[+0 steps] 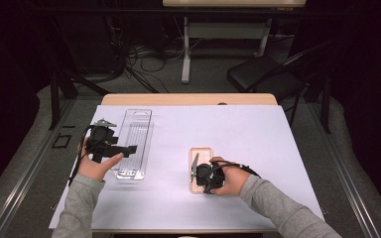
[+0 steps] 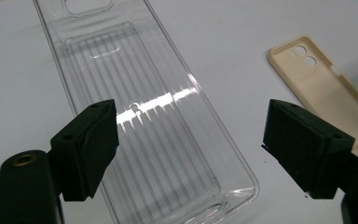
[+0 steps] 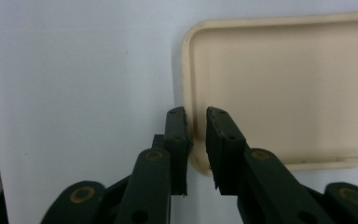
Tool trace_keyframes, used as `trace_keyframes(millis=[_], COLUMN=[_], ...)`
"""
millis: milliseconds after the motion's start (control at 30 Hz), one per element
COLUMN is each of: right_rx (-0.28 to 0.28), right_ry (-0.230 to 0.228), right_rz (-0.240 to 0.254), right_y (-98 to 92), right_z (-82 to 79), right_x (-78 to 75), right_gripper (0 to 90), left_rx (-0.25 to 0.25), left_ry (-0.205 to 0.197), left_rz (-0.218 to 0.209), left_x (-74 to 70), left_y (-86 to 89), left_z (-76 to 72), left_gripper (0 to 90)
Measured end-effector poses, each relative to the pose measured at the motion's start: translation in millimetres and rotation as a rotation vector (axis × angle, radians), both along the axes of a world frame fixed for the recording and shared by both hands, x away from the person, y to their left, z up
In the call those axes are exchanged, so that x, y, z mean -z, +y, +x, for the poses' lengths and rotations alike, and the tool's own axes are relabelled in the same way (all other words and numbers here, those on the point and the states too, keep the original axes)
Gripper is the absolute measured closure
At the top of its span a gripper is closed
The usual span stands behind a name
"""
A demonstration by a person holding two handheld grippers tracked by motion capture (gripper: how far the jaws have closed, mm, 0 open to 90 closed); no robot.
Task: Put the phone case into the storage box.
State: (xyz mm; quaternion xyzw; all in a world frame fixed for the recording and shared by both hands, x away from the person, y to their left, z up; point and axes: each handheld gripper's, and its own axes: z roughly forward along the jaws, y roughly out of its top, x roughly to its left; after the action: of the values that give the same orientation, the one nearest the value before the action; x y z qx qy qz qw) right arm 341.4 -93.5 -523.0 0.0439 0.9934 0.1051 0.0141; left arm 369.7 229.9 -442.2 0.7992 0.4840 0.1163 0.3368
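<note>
My right gripper (image 3: 196, 122) pinches the raised rim of a smooth cream phone case (image 3: 289, 88), one black jaw on each side of it, near the table's (image 1: 278, 134) front edge. My left gripper (image 2: 191, 144) hangs with jaws wide apart above a clear, ribbed plastic tray (image 2: 158, 135), long and rectangular, lying toward the table's left edge.

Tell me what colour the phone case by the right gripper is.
Cream-beige, a plain matte phone case; it shows best in the right gripper view, with the right gripper at its rim.
</note>
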Motion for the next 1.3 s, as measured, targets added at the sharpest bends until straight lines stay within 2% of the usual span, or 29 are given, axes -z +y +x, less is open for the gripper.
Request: trace_keyframes(millis=[567,867,1300], right_rx=[-0.064,-0.078,-0.068], right_ry=[0.001,-0.001,0.002], right_rz=[-0.007,-0.003,0.01], right_y=[1.2,0.6,-1.0], right_z=[-1.7,-1.7,-2.0], right_x=[2.7,2.8,2.9], right_gripper=[87.0,87.5,88.0], left_rx=[0.0,0.0,-0.001], left_ry=[0.002,0.003,0.001], left_rz=[0.001,0.002,0.003], left_x=[0.6,0.5,0.8], left_y=[-0.2,-0.4,0.2], left_z=[0.4,0.3,0.5], left_gripper=[18.0,18.0,18.1])
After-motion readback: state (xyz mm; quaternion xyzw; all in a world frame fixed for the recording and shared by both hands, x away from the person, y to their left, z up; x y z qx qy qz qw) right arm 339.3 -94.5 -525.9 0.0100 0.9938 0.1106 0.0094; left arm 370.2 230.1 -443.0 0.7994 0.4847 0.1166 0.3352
